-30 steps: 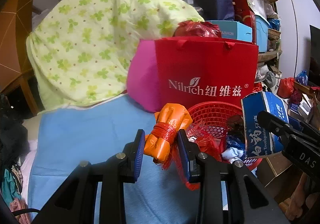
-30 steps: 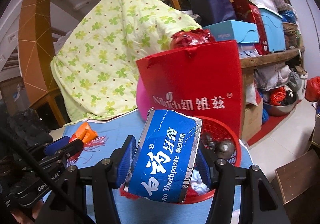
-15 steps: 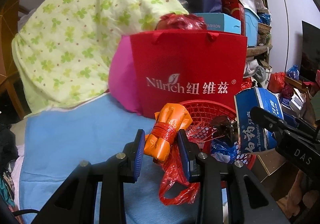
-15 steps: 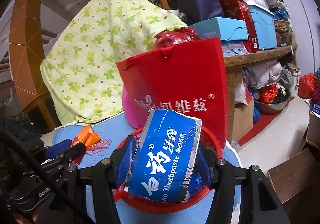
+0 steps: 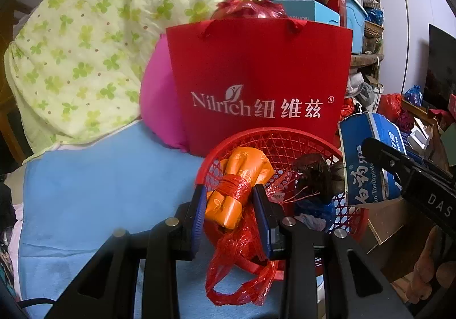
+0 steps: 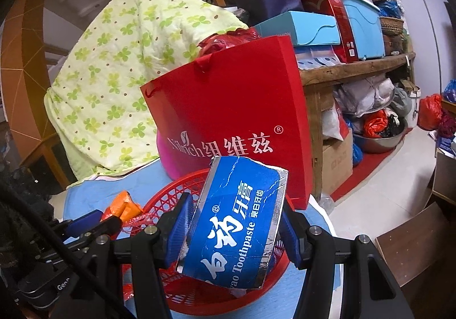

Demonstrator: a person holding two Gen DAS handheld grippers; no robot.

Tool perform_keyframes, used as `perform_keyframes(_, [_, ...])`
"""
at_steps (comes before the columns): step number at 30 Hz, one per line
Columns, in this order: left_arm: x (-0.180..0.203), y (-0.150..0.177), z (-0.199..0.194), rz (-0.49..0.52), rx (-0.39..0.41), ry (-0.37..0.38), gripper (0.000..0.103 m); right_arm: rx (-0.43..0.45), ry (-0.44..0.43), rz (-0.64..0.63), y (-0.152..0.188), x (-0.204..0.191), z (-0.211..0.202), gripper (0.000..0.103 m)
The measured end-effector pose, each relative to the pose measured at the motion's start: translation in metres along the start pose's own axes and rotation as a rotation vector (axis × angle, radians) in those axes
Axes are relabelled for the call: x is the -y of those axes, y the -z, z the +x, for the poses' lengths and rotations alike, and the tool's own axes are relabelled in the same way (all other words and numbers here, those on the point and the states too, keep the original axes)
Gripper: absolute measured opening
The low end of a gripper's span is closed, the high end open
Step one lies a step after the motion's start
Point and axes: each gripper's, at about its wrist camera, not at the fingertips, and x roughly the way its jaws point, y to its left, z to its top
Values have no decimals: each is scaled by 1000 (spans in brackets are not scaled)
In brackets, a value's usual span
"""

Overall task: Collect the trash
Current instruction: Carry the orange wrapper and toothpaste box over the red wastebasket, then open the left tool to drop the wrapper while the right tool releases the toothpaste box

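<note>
My left gripper (image 5: 230, 202) is shut on an orange wrapper bundle (image 5: 238, 185) tied with red string, with a red plastic bag (image 5: 242, 267) hanging below it, held over the near-left rim of the red mesh basket (image 5: 273, 139). My right gripper (image 6: 233, 222) is shut on a blue toothpaste box (image 6: 236, 222) and holds it above the basket (image 6: 165, 202). The box also shows in the left wrist view (image 5: 367, 159), at the basket's right side. Dark and blue scraps (image 5: 316, 176) lie inside the basket.
The basket sits on a blue cloth (image 5: 94, 185). A red Nilrich paper bag (image 5: 256, 85) and a pink cushion (image 5: 156, 102) stand right behind it. A green floral quilt (image 5: 85, 42) lies at back left. Cluttered shelves (image 6: 356, 68) and floor items are at right.
My left gripper has carried the orange bundle rightward to over the basket's rim. My right gripper has moved the toothpaste box further over the basket. Both stay shut.
</note>
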Motion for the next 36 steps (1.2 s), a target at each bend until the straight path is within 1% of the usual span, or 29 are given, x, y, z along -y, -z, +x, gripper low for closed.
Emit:
perform_keyframes(5, [0,-1,7,1,-15,8,35,-1,1,3,-1,3,3,61])
perform_keyframes(11, [-3,0,15,-13,-31,56,35,-2,0,17,0,5,3,61])
perform_keyframes(20, [-2,3,26,-16,-46,90,35,-19,-14,13,3,3,8,61])
perform_keyframes(36, [-5,1,42,-5,-53,81,35,-30,-21,23,0,3,20,61])
